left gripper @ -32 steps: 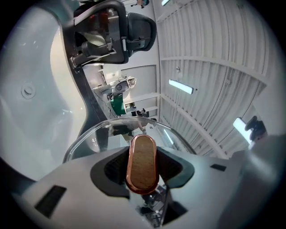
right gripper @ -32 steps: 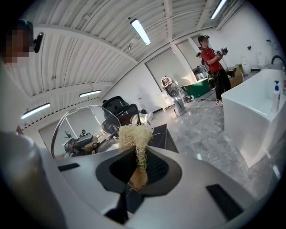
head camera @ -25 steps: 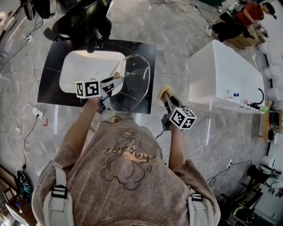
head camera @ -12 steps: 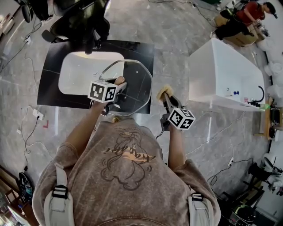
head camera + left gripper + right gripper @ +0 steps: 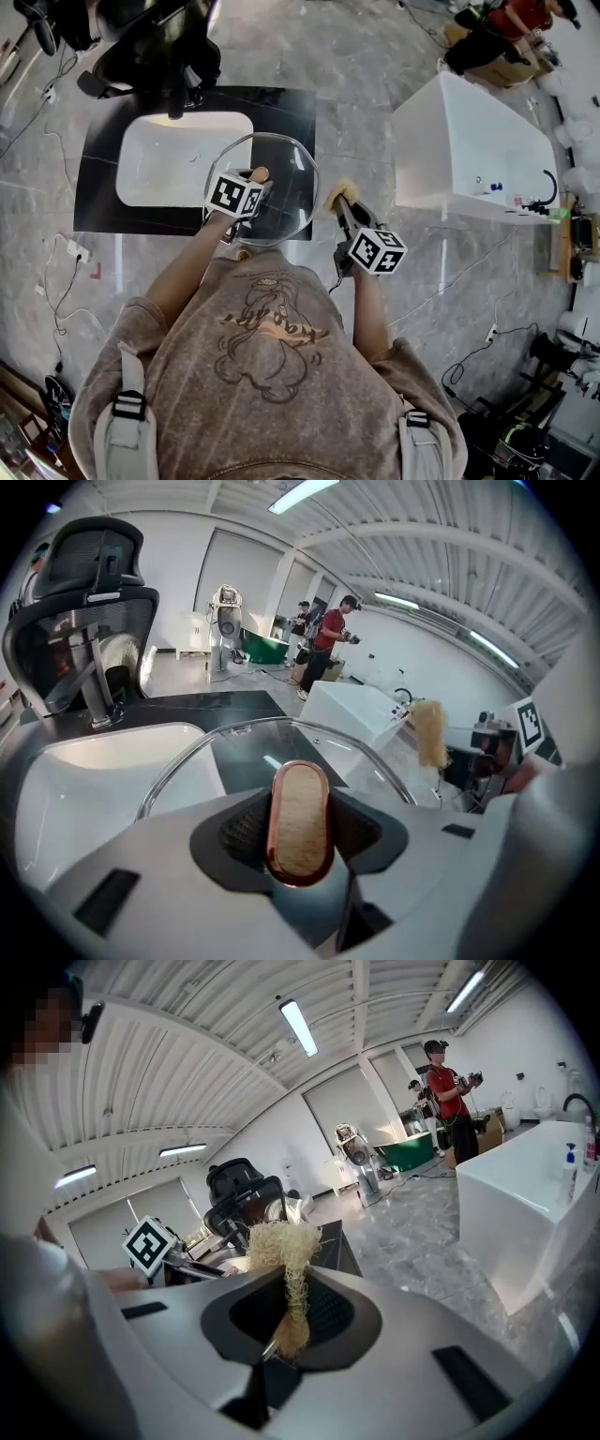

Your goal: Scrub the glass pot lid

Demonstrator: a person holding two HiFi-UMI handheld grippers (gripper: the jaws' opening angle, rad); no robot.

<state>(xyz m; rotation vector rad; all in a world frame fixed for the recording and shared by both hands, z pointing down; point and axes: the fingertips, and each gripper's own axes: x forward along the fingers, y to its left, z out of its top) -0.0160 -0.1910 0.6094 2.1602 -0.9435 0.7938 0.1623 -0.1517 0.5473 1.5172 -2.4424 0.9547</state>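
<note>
The glass pot lid hangs over the right part of the black countertop, its face turned toward me. My left gripper is shut on the lid's wooden handle, which stands upright between the jaws in the left gripper view; the lid's clear rim arcs beyond it. My right gripper is to the right of the lid, apart from it, shut on a pale fibrous scrubber. The scrubber's tuft sticks out past the jaws.
A white sink with a faucet sits in the countertop, a black office chair behind it. A white bathtub stands on the right. People are at the far right. Cables lie on the marble floor.
My left gripper has moved right and down and rolled, so the lid now faces me as a fuller circle. The right gripper with the scrubber has stayed put.
</note>
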